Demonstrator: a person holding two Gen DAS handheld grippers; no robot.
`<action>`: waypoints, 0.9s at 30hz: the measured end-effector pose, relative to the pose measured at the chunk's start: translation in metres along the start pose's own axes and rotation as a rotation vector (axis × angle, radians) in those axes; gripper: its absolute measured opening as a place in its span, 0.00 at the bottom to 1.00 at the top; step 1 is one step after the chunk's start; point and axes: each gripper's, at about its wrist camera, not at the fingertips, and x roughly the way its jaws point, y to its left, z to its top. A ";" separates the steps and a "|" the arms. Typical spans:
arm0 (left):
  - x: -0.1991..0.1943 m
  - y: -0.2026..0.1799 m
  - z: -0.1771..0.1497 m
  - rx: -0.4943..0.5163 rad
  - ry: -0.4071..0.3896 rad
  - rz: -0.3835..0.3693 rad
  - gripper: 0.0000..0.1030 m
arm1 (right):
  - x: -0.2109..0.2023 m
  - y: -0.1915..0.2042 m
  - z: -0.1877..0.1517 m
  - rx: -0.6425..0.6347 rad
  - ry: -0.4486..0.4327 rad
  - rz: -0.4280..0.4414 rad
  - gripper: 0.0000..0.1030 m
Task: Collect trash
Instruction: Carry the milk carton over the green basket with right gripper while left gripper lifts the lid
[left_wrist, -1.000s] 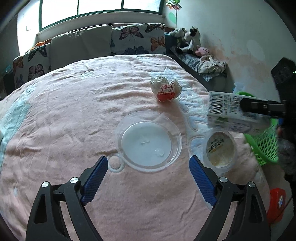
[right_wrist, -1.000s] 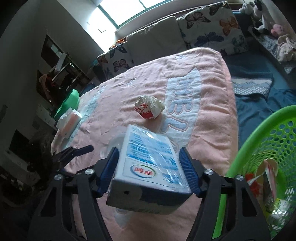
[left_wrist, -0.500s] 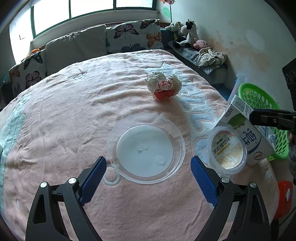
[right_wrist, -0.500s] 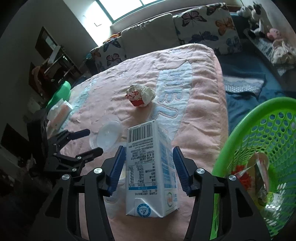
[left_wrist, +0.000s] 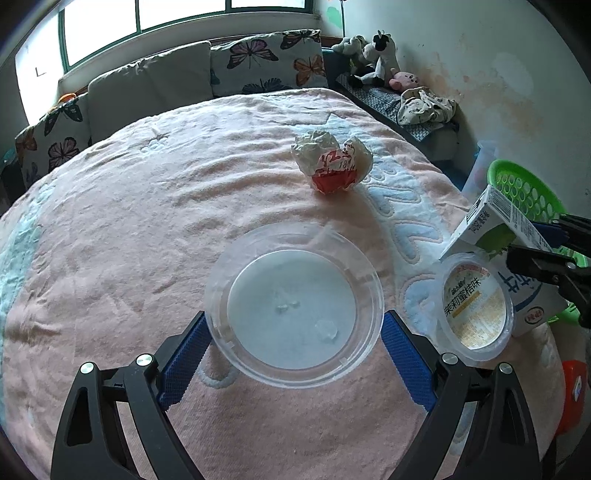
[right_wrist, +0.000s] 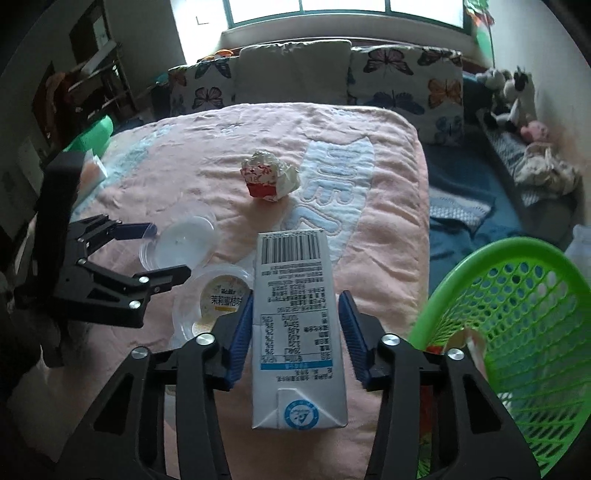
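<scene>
A clear round plastic dish (left_wrist: 291, 258) lies on the pink blanket, and my left gripper (left_wrist: 294, 317) stands open with a blue pad on either side of its rim. My right gripper (right_wrist: 295, 295) has a white milk carton (right_wrist: 295, 325) between its pads at the bed's right edge; the jaws are closing and the carton hangs tilted in the grip. The left wrist view shows the carton (left_wrist: 495, 221) and right gripper (left_wrist: 532, 243) just behind a small plastic cup (left_wrist: 474, 306) with a yellow label. A crumpled red-and-white wrapper (left_wrist: 332, 166) lies farther up the bed.
A green mesh basket (right_wrist: 517, 314) with some trash in it stands beside the bed at the right. Butterfly pillows (right_wrist: 402, 74) line the head of the bed. Stuffed toys (left_wrist: 373, 48) and clothes sit along the right wall. An orange object (left_wrist: 572, 391) lies on the floor.
The left gripper moved forward until its pads flank the clear dish. The carton turned in the right gripper from its broad face to its narrow side, and the jaws narrowed.
</scene>
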 end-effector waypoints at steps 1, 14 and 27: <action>0.002 0.000 0.000 -0.003 0.003 -0.002 0.87 | -0.001 0.000 0.001 -0.005 -0.001 -0.003 0.41; -0.002 -0.005 0.000 0.014 -0.032 0.008 0.84 | -0.029 -0.014 -0.004 0.069 -0.050 -0.007 0.40; -0.065 -0.028 0.004 0.049 -0.142 -0.020 0.84 | -0.077 -0.063 -0.022 0.184 -0.114 -0.117 0.40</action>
